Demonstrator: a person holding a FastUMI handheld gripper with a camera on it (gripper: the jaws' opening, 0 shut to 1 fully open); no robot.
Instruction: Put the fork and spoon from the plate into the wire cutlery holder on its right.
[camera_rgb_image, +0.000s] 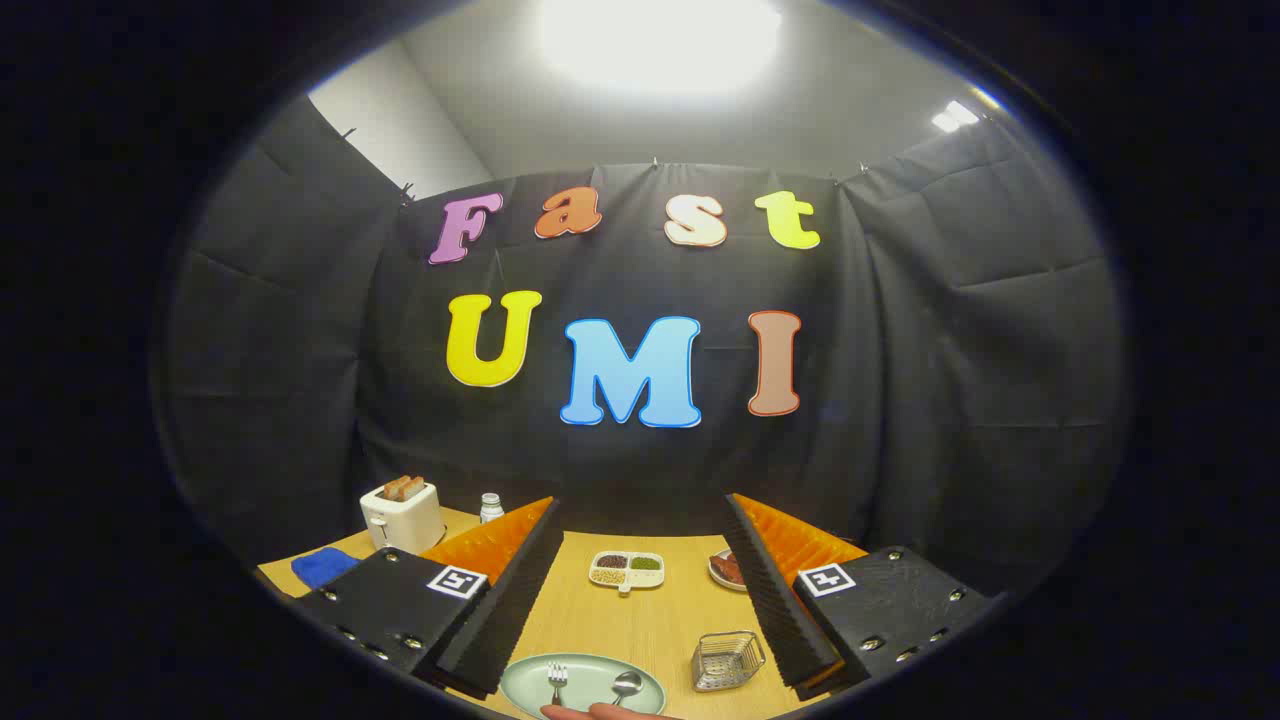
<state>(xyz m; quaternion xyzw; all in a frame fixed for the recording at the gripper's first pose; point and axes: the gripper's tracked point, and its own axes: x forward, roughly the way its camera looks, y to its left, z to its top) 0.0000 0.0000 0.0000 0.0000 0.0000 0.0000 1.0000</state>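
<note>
A pale green plate (525, 678) lies on the wooden table between and just below my fingers. On it rest a fork (557, 681) and a spoon (626, 685), side by side, handles toward me. A person's fingertips (600, 712) touch the plate's near rim. The wire cutlery holder (727, 660) stands to the plate's right, close to my right finger (770, 590). My gripper (640, 560) hangs open above the table with nothing between its fingers.
A white toaster (402, 514) with toast stands at the back left, a small jar (491, 507) beside it and a blue cloth (322, 566) in front. A divided dish of grains (626, 570) sits mid-table, another dish (726, 570) behind the right finger.
</note>
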